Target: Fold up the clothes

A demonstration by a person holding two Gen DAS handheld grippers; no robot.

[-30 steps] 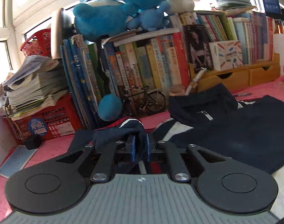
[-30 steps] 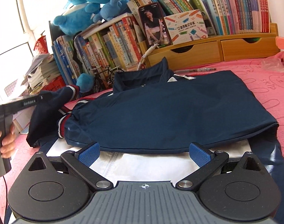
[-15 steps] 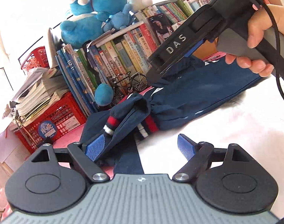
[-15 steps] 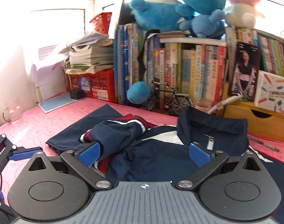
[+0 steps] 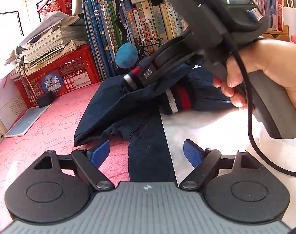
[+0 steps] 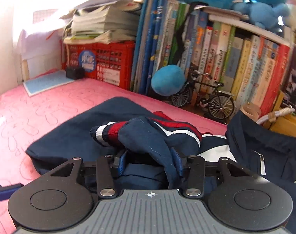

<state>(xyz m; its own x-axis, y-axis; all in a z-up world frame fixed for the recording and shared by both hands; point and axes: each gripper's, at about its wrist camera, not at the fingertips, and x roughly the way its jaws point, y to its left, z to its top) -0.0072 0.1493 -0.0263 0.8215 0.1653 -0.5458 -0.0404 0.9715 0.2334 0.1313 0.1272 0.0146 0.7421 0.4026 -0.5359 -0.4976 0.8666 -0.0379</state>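
A navy jacket point(image 5: 118, 113) with red-and-white striped cuffs lies crumpled on the pink mat point(image 5: 31, 136); its collar point(image 6: 264, 148) stands at the right. My left gripper point(image 5: 146, 153) is wide open, its jaws closing slightly. A flat navy strip of the jacket lies below the gap, touching neither pad. A hand point(image 5: 264, 68) holds my right gripper point(image 5: 140, 76) over the bunched sleeve. In the right wrist view the right gripper point(image 6: 150, 161) has its jaws closing on the sleeve point(image 6: 148, 136). Fabric fills the gap and touches both pads, and the striped cuff point(image 6: 107, 132) sticks out past them.
A row of books point(image 5: 148, 19) lines the back, with a red crate point(image 5: 70, 72) of papers at the left. A blue plush ball point(image 6: 167, 80) and a model bicycle point(image 6: 212, 97) stand just behind the jacket. A small black box point(image 5: 45, 99) and a pale blue pad point(image 5: 23, 124) lie at the left.
My left gripper let go of the sleeve, opened wide and drew back and down. My right gripper swung left from the jacket's hem to the sleeve, and its jaws narrowed around it.
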